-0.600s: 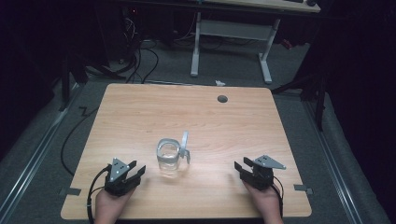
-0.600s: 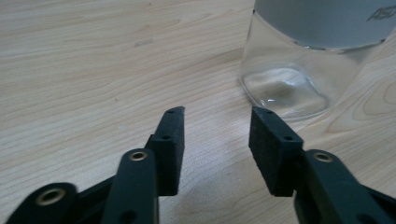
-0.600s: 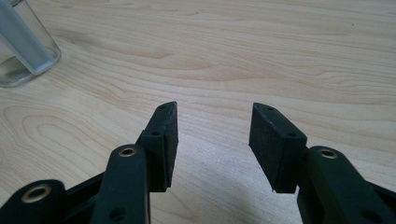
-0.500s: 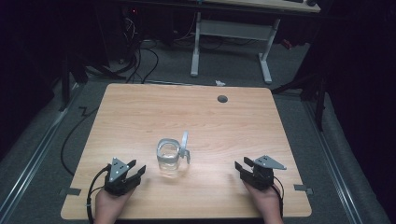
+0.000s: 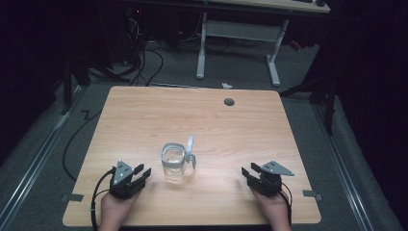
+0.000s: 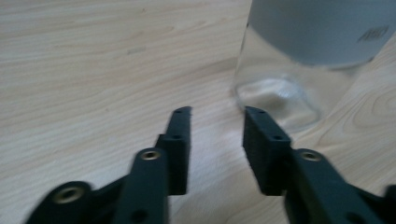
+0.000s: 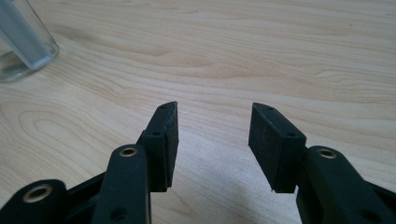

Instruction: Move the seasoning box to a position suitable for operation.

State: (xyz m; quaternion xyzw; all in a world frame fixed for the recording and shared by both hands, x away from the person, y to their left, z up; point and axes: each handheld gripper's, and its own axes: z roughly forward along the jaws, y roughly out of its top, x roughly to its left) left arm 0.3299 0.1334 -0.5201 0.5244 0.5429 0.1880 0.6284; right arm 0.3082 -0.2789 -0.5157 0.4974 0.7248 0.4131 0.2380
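A clear glass mug (image 5: 174, 160) with a handle stands near the middle of the wooden table (image 5: 144, 120), a pale spoon-like handle (image 5: 191, 143) leaning out of it. My left gripper (image 5: 143, 175) rests on the table just left of the mug, jaws apart with bare wood between them. In the left gripper view the left gripper (image 6: 215, 119) points at the mug's base (image 6: 280, 100), a short gap away. My right gripper (image 5: 249, 173) lies well to the right of the mug, open and empty. The right gripper (image 7: 214, 112) faces bare wood, with the mug (image 7: 23, 42) at the upper left.
A dark round cable hole (image 5: 229, 101) sits near the table's far edge. Beyond the table stand a white desk frame (image 5: 238, 38) and loose cables (image 5: 144, 53) on the grey floor. Black cables trail from both grippers over the near edge.
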